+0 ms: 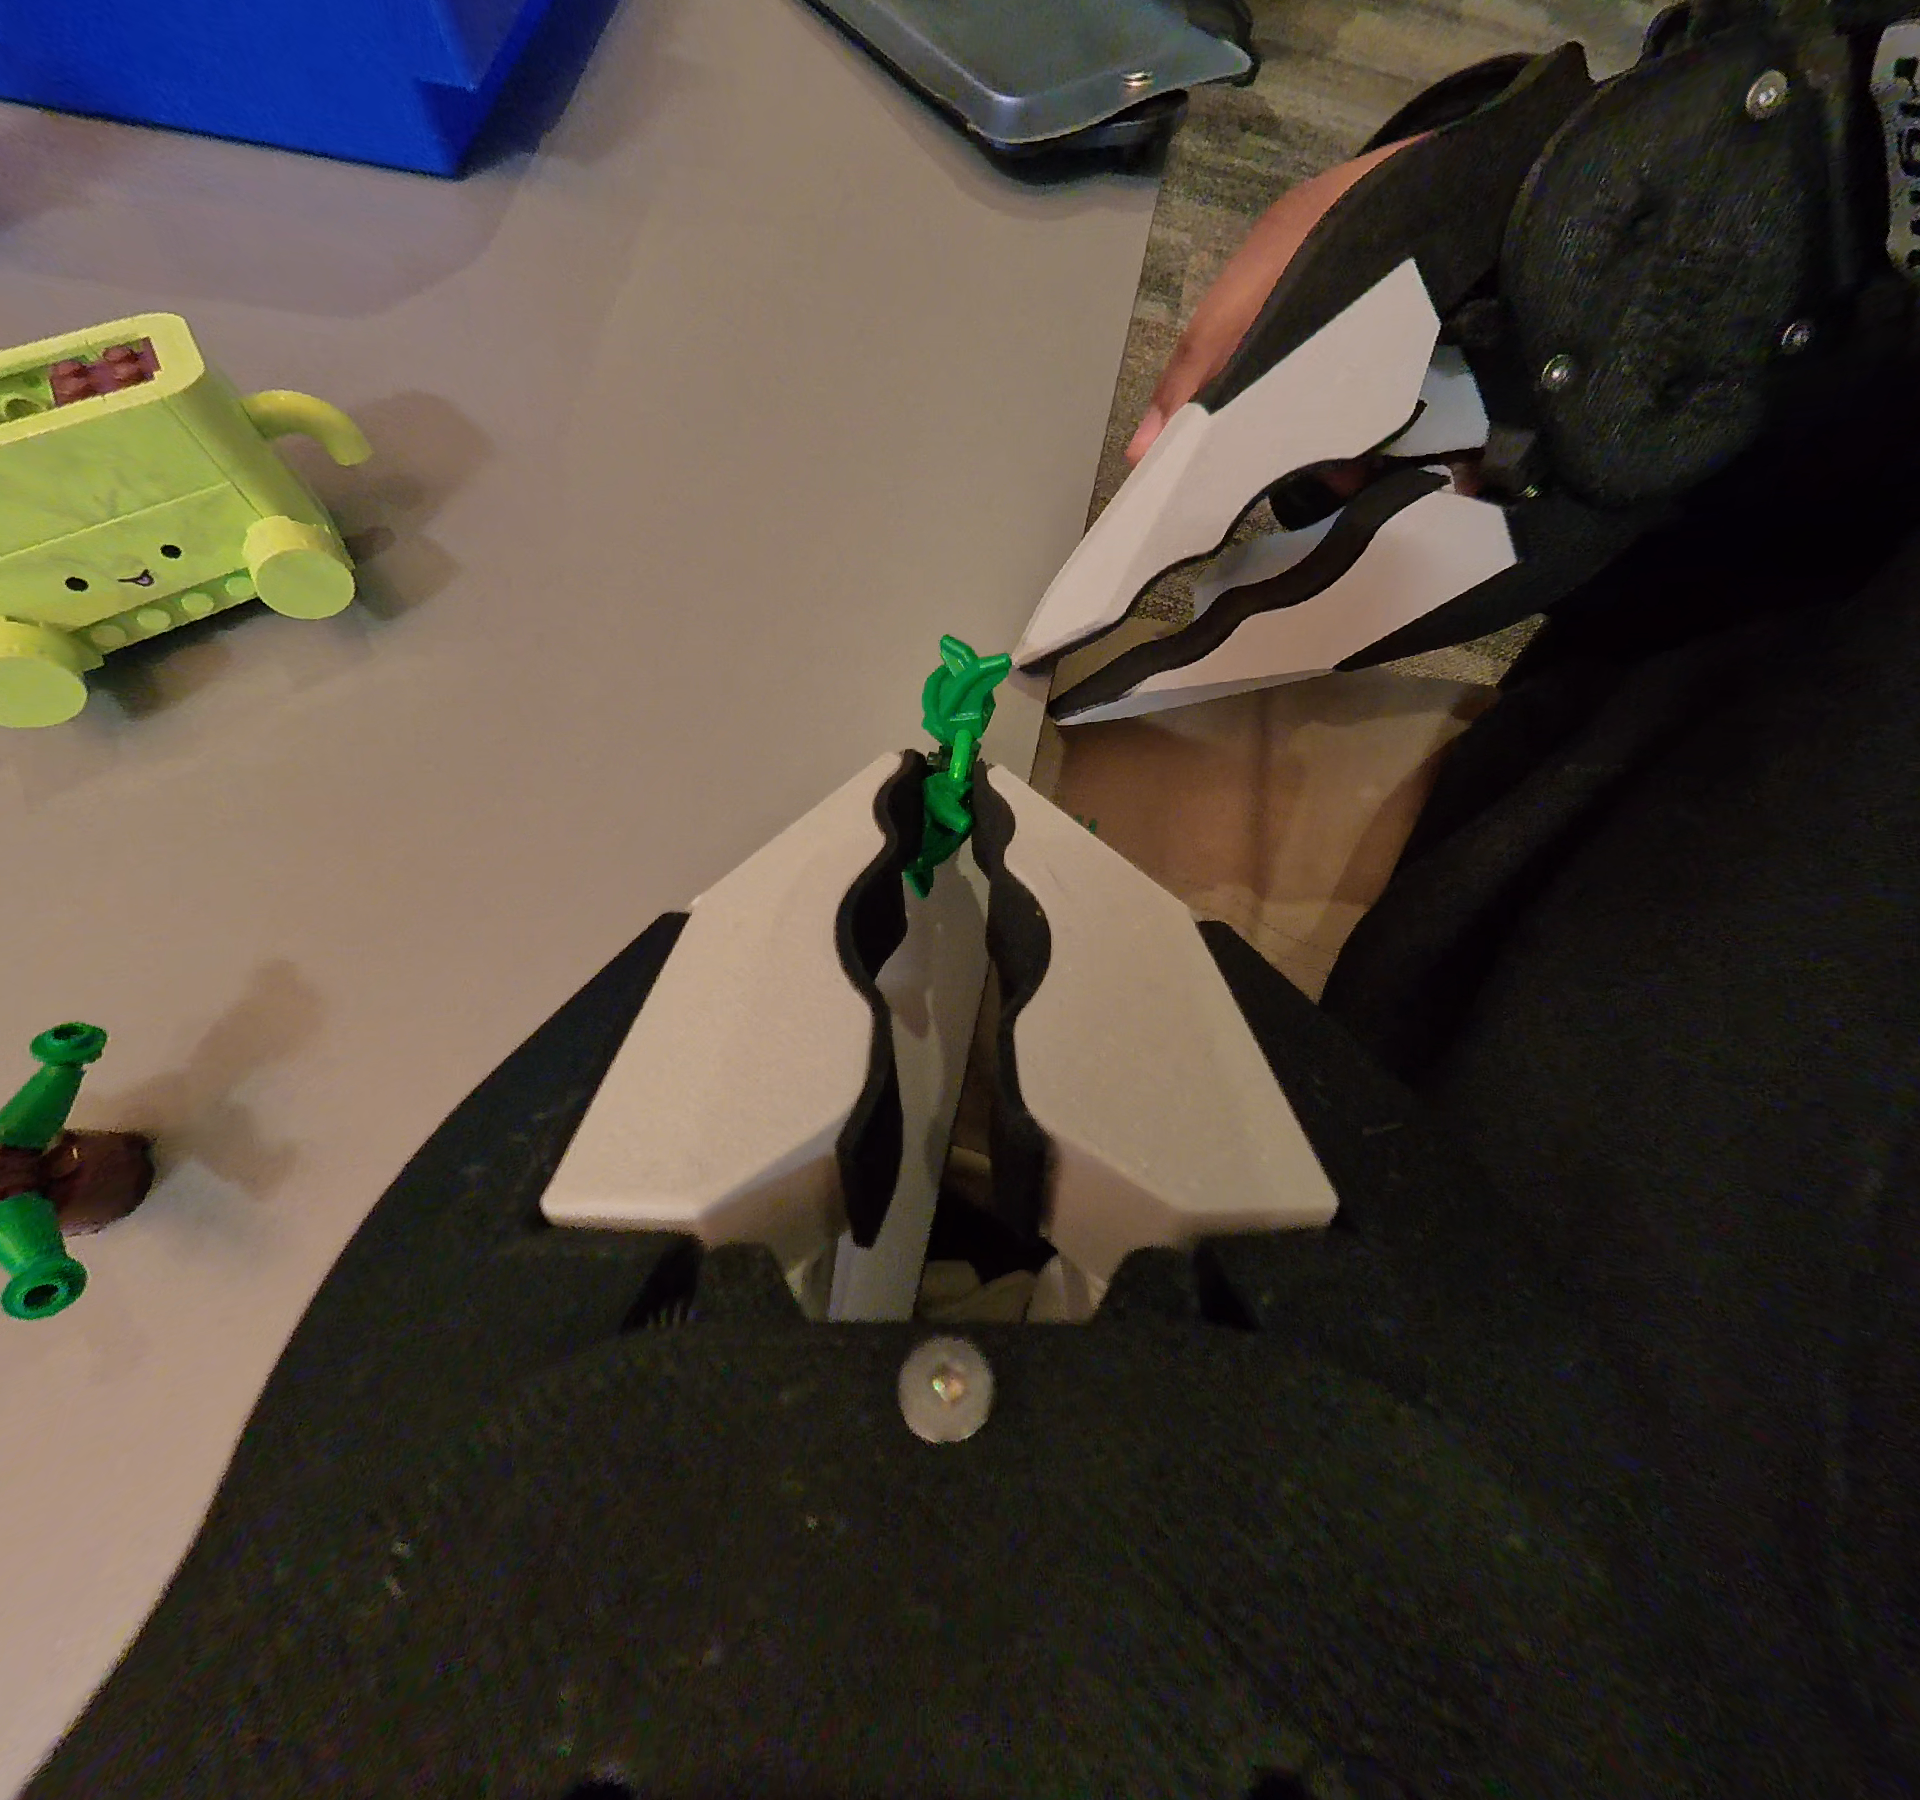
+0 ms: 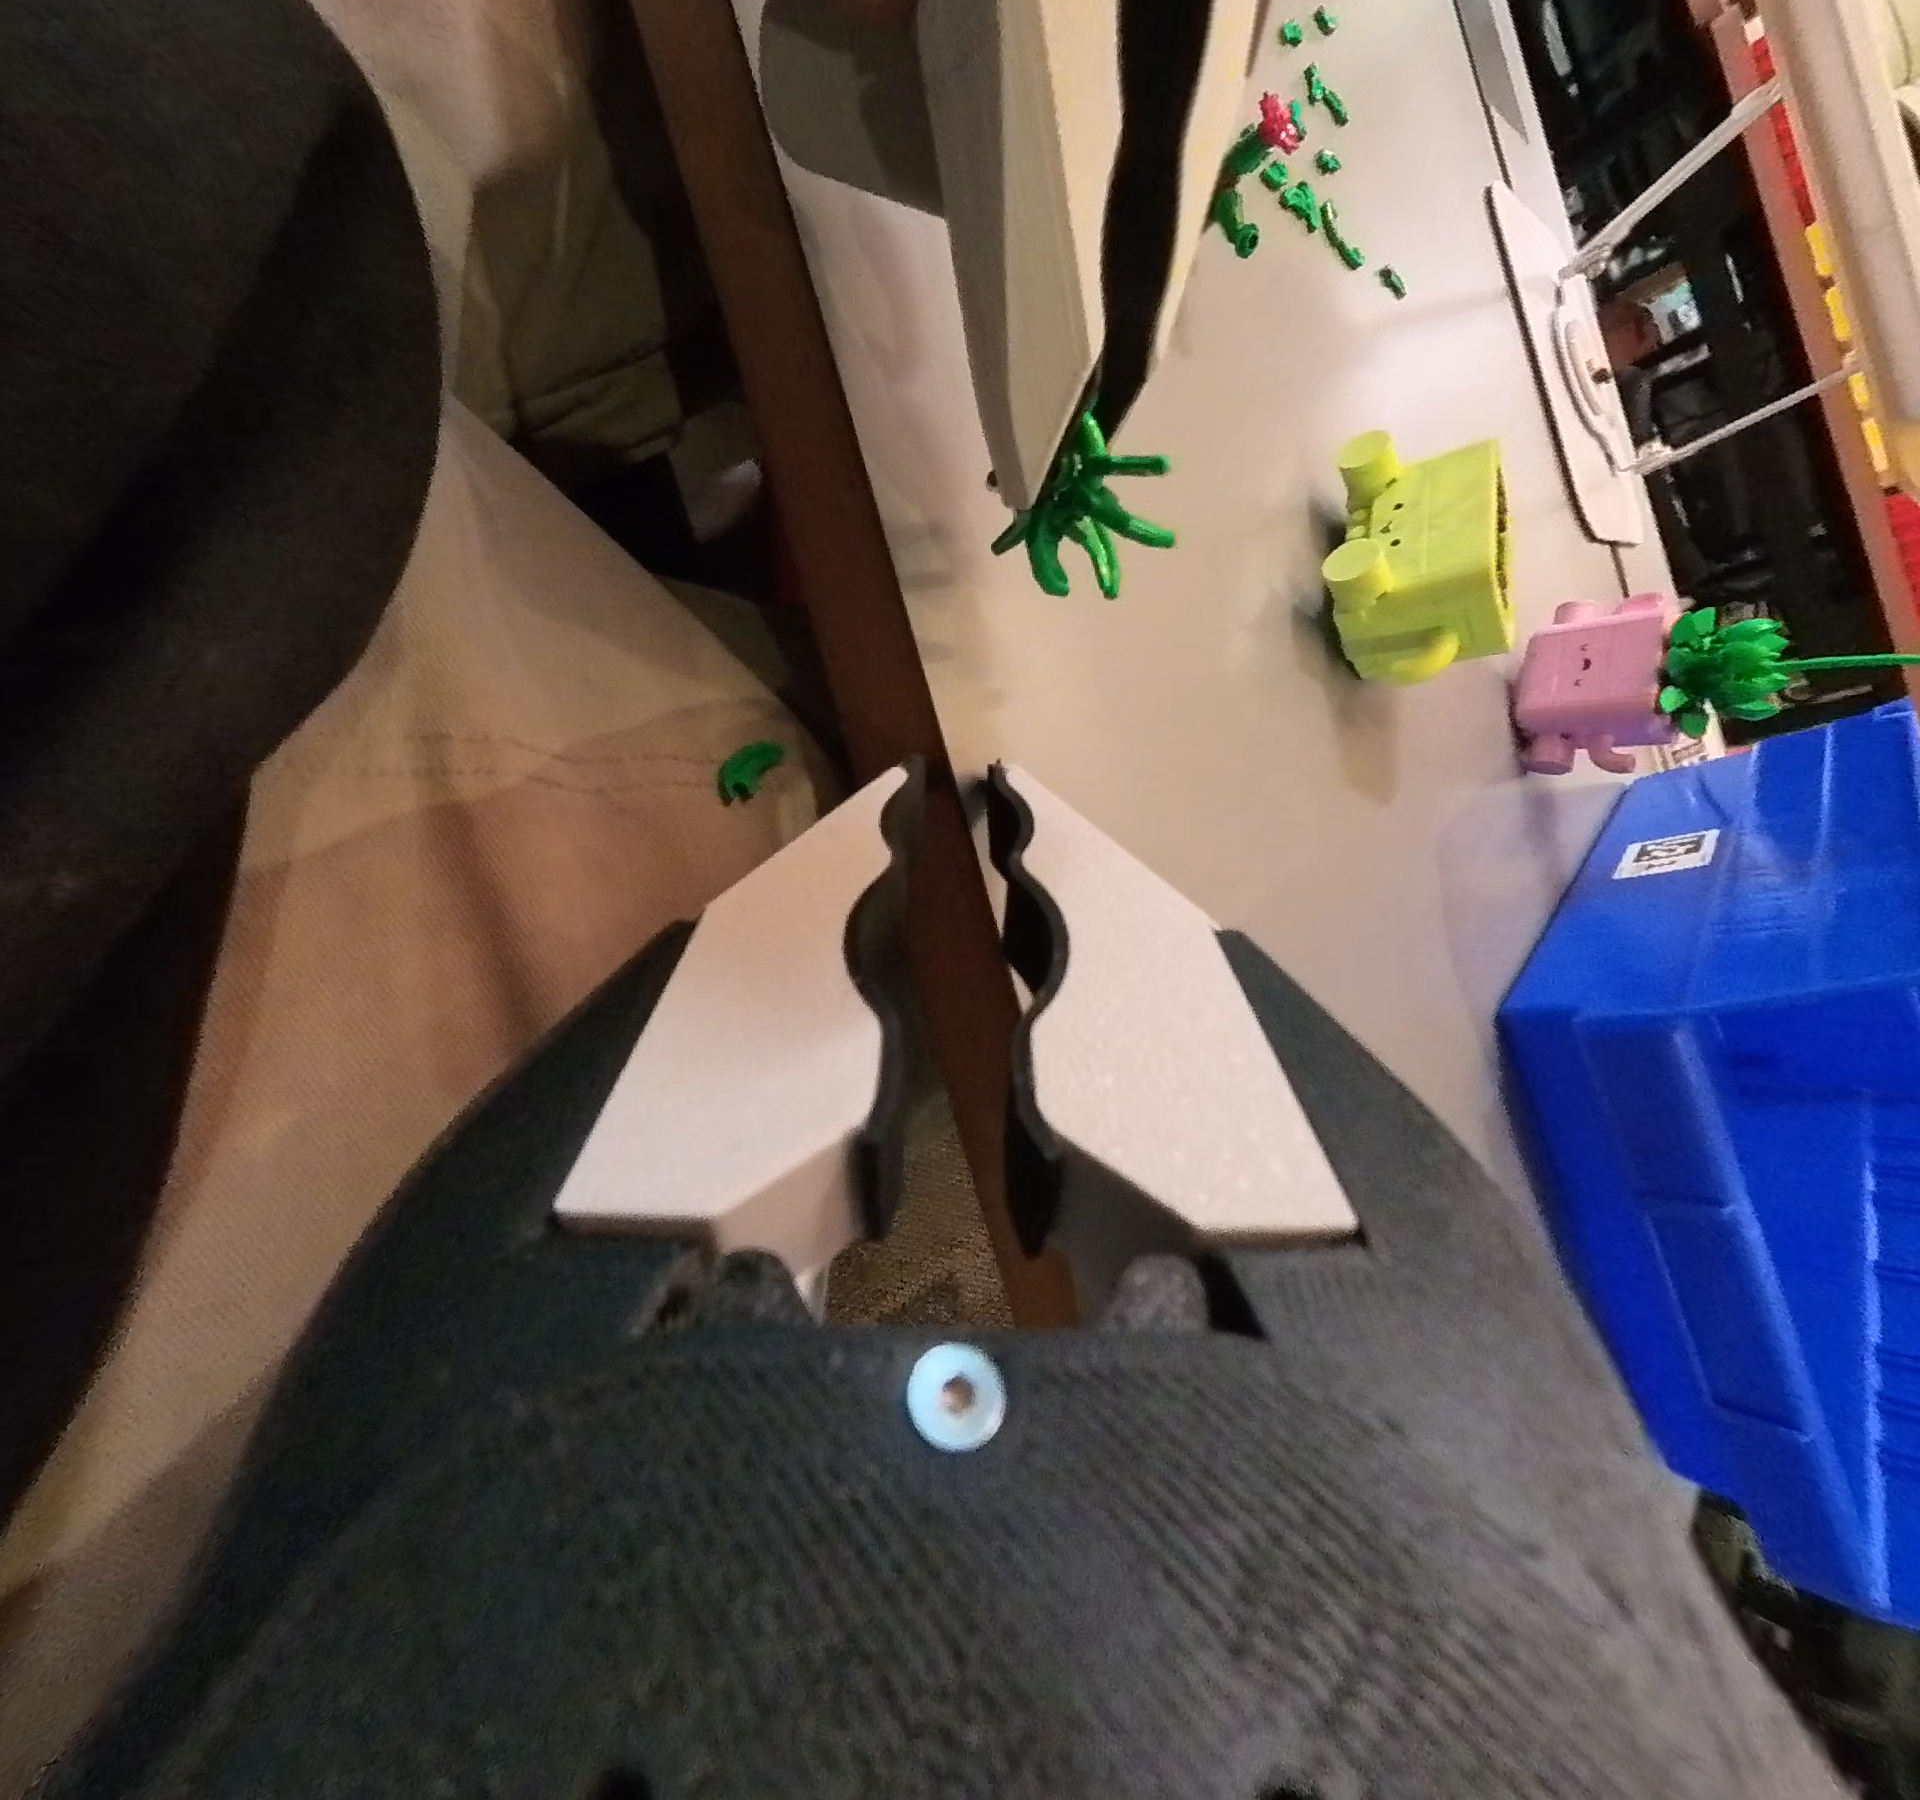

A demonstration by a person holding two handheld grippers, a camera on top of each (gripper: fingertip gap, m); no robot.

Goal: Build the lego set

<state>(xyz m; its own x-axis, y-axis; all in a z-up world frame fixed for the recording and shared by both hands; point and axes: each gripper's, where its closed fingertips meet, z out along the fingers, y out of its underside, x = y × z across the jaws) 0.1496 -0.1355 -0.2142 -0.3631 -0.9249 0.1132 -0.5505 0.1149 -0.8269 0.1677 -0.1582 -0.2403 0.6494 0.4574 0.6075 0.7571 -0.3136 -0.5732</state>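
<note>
A blue plastic bin [image 1: 301, 5] and a flat grey tray [image 1: 966, 15] rest on the grey desk [image 1: 727, 400], well apart.

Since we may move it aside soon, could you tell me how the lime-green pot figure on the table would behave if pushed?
The lime-green pot figure is boxy and looks rigid, so it should slide rather than flex. Its round feet lie sideways and could roll. The thin curved arm may snap off if pushed there.
</note>
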